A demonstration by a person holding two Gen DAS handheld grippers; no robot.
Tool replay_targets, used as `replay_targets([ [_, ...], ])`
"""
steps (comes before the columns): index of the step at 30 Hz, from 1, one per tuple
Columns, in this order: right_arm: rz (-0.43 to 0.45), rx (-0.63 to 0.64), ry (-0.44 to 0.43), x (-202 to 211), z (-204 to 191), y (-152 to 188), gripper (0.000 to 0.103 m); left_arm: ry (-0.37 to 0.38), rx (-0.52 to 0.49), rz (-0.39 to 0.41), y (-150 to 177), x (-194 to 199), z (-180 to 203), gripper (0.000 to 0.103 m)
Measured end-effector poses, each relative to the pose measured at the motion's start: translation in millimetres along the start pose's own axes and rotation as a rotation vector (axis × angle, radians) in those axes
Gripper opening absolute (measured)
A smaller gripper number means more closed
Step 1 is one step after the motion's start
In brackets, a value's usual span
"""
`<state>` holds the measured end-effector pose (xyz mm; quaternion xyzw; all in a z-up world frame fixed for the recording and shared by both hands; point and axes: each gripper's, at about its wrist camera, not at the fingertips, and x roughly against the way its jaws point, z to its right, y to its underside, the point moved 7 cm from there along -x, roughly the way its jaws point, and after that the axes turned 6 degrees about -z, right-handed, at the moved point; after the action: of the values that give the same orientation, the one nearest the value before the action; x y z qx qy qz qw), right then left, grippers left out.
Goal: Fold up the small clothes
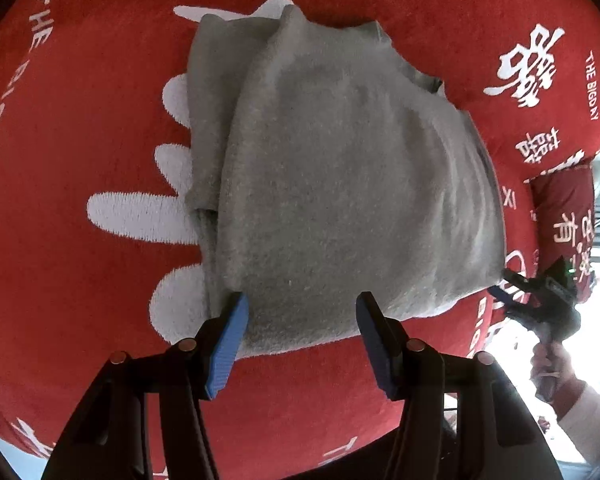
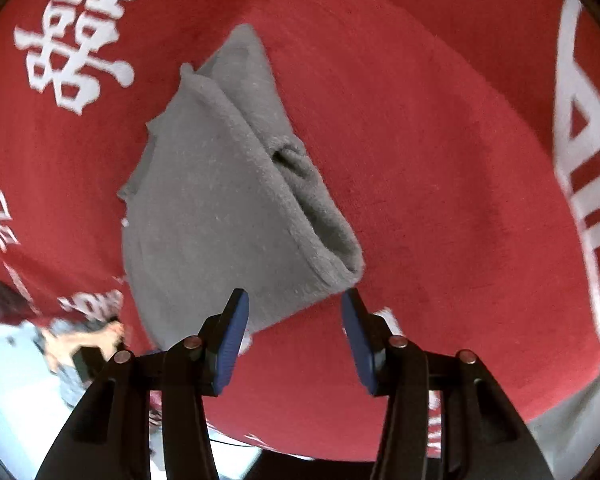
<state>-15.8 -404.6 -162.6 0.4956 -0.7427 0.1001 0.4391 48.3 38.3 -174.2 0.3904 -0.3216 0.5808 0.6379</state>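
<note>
Claws first: your left claw stands half open, pads clear of cloth, holding nothing; right claw likewise, empty. Just beyond both, the grey garment lies folded in layers on the red cloth with white lettering. Fold looks released. Next move, I judge: check the loose far edge, then square it or fold again.

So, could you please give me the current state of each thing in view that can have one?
grey garment: folded over in layers, lying on the red cloth, held by neither gripper.
red cloth: spread flat under the garment.
left gripper: open, nothing between its pads.
right gripper: open, nothing gripped.
</note>
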Motion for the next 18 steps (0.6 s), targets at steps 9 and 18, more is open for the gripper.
replay_targets([
  [9, -0.014, -0.023, -0.039, -4.5, -2.8, -0.6, 0.052, 0.003, 0.002, 0.029, 6.0, 15.8, -4.7, 0.057],
  [18, -0.028, -0.014, -0.041, -15.4, -7.7, 2.9, 0.052, -0.008, 0.004, 0.028, 0.9, 7.4, -18.2, 0.057],
])
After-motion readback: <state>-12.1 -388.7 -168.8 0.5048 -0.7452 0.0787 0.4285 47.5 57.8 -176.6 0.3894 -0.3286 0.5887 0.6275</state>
